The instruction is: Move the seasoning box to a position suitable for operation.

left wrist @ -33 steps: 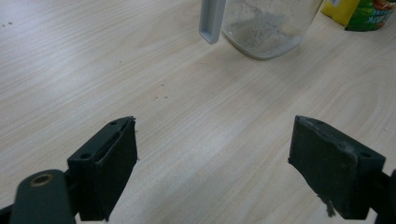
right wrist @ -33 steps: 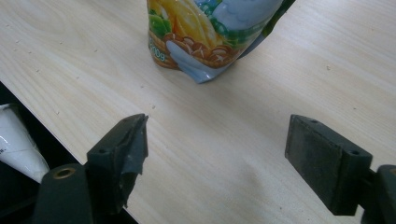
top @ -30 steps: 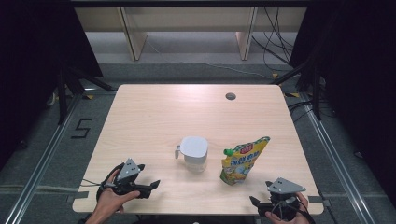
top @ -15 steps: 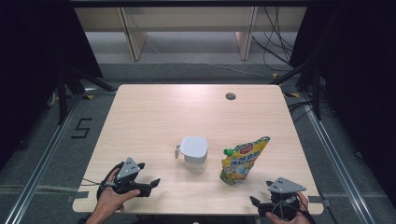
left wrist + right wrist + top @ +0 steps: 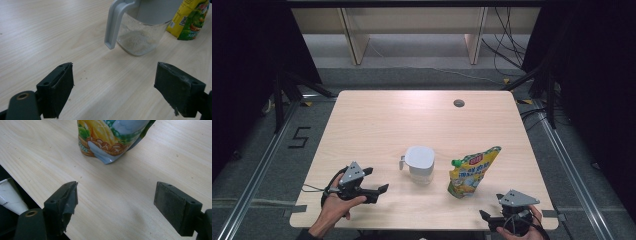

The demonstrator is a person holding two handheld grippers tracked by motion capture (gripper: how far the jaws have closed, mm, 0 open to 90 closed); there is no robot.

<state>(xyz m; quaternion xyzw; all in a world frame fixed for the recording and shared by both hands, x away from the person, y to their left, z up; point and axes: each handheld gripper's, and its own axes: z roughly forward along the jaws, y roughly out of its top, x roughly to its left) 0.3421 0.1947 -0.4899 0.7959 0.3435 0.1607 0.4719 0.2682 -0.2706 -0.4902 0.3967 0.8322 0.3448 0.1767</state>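
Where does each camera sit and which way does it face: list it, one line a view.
High view: above the near table edge, looking forward and down; hands, left gripper and right gripper show.
Left gripper view: on the left gripper, facing the jug; its open jaws show.
Right gripper view: on the right gripper, facing the pouch; its open jaws show.
Shared: the high and left gripper views both show jug and pouch.

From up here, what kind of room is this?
Probably a lab or recording studio, not a kitchen: a lone wooden table ringed by black curtains, with metal floor rails and loose cables behind.
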